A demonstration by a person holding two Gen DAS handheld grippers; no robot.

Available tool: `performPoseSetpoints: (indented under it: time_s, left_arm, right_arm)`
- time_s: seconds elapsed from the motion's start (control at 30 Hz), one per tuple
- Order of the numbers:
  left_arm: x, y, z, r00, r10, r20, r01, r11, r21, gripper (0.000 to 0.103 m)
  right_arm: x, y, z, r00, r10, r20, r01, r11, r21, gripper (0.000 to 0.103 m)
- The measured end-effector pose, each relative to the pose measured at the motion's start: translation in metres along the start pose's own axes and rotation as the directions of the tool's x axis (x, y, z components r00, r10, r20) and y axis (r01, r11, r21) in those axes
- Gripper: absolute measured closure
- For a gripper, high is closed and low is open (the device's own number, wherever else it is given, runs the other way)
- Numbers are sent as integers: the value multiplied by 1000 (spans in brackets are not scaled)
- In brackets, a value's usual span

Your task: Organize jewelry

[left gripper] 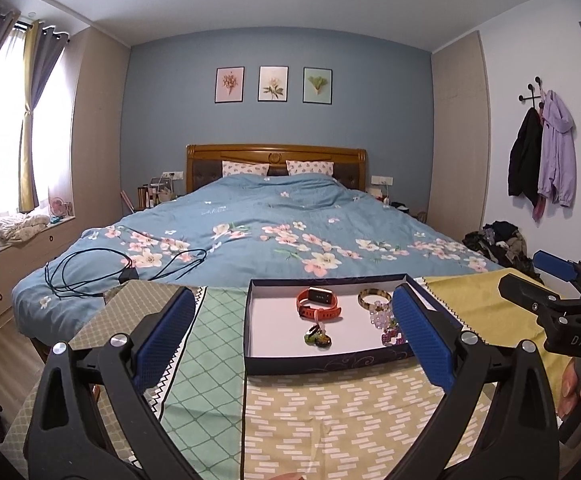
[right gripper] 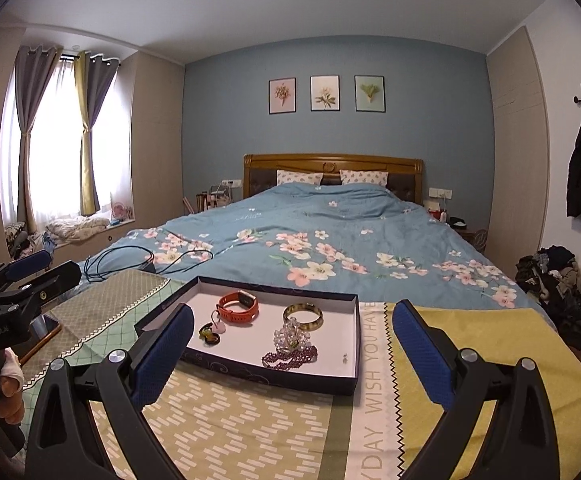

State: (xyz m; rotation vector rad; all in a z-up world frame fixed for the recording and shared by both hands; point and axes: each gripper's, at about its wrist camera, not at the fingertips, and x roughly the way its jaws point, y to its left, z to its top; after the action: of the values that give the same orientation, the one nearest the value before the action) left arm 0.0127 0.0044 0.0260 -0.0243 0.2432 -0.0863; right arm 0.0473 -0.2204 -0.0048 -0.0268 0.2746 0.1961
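While both grippers hover short of the tray, nothing is gripped.
Left gripper and right gripper jaws spread wide; orange watch lies ahead, between fingertips.

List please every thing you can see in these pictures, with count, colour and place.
box: one, dark blue, white inside, on the cloth
watch: one, orange, in box, far left
bangle: one, gold-green, in box, far right
clear beads: one bunch, before the bangle
purple beads: one bunch, nearest edge
small charm: one, dark, before the watch
cloth: one, yellow-green patchwork, under box
bed: one, blue floral
left gripper: open, blue pads
right gripper: open, blue pads
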Motion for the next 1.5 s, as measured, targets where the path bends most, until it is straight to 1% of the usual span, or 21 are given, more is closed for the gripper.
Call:
performPoseSetpoints:
  time_s: [0.3, 0.5, 0.8, 1.5]
  left_arm:
    - [-13, 0, 2, 1000, 1, 27, -1, 1000, -3, 6]
    - [-18, 1, 1, 1000, 2, 29, -2, 1000, -7, 6]
    - [-19, 1, 1, 999, -1, 35, 2, 1000, -14, 6]
    - [-19, 3, 0, 999, -3, 40, 4, 1000, -21, 6]
  right_arm:
    - [-9, 7, 0, 1000, 4, 25, -3, 1000, -11, 7]
    - [-11, 8, -1, 1000, 6, 28, -6, 1000, -2, 7]
    - [-9, 8, 0, 1000, 3, 23, -3, 1000, -3, 7]
    - [-15, 9, 3, 999, -5, 46, 5, 1000, 5, 7]
